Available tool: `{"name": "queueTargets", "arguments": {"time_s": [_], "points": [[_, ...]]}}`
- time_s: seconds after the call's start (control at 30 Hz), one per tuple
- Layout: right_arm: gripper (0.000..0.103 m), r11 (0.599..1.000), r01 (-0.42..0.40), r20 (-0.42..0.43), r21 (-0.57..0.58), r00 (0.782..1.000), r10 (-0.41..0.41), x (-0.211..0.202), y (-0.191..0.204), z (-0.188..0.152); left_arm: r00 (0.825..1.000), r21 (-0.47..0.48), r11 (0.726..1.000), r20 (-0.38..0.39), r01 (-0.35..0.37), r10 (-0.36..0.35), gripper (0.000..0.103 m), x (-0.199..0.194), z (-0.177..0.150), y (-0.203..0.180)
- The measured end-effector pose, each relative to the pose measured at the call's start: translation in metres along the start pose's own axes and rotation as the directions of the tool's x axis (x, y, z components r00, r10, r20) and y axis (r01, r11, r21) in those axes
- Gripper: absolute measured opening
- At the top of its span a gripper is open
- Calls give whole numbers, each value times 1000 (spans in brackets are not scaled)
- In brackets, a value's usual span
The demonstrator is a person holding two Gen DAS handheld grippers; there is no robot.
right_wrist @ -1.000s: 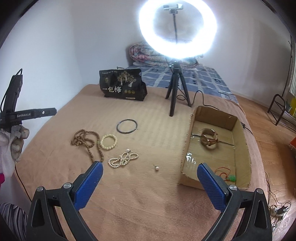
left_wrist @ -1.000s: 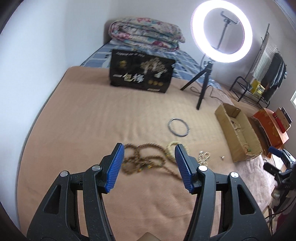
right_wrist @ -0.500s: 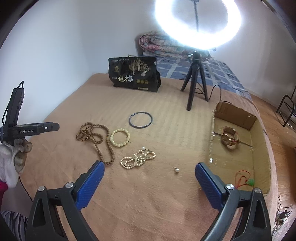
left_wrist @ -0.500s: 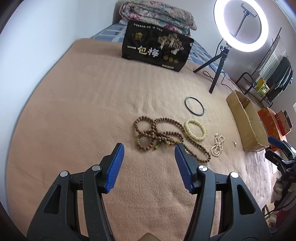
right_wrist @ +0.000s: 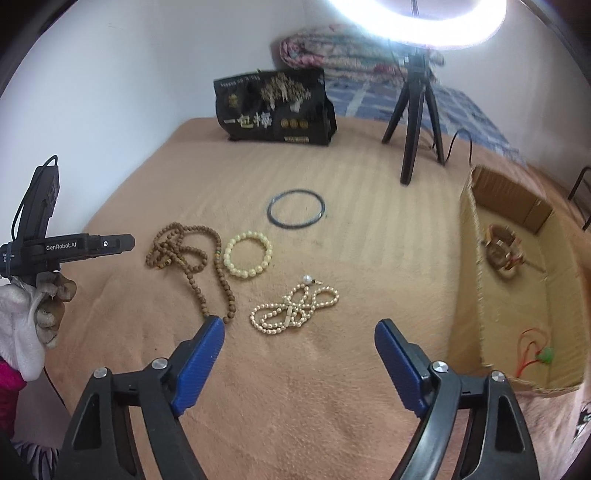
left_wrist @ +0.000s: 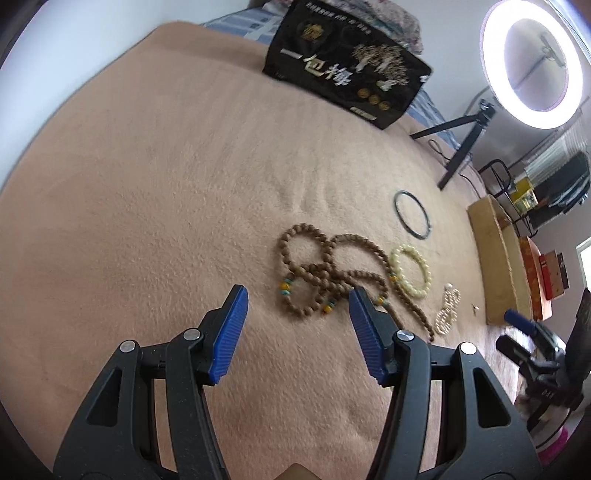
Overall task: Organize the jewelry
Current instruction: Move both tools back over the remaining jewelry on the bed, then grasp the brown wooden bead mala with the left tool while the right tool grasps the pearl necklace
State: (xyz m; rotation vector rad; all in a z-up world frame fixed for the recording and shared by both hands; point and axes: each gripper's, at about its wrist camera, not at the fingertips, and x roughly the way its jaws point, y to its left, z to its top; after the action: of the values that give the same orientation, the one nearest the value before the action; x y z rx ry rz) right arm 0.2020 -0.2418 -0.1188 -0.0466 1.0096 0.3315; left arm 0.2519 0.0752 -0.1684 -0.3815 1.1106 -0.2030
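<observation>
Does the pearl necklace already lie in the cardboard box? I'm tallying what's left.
No, the pearl necklace lies on the blanket, left of the cardboard box.

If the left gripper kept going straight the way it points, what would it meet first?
Probably the brown bead necklace: it lies just ahead of the open left gripper, though depth is hard to judge.

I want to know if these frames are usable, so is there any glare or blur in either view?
Right wrist view: the ring light blows out white along the top, and the cardboard box with its contents looks smeared. Left wrist view: the ring light is bright but keeps its outline; the black bag is slightly soft.
</observation>
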Motion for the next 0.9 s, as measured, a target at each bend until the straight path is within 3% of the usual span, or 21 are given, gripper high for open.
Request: {"name": "queueTargets", "arguments": {"time_s": [0.23, 0.43, 0.57, 0.77, 0.9], "points": [[81, 999, -2, -41, 34, 999, 4, 24, -4, -2, 999, -70, 997, -45, 16, -19, 58, 25, 11, 9], [80, 998, -2, -54, 56, 999, 5, 34, -8, -1, 999, -53, 999, -54, 7, -10, 58, 36, 17, -3], [79, 998, -5, -65, 60, 998, 9, 42, -7, 1, 998, -11, 1000, -63, -3, 2, 58, 42, 17, -18], [75, 994, -26, -85, 108, 996, 35, 55, -12, 2, 993, 114, 989, -57, -94, 101, 58, 49, 8, -43], [73, 989, -31, -95, 142, 995, 44, 64, -16, 2, 992, 149, 983, -52, -106, 115, 58, 51, 4, -47]]}}
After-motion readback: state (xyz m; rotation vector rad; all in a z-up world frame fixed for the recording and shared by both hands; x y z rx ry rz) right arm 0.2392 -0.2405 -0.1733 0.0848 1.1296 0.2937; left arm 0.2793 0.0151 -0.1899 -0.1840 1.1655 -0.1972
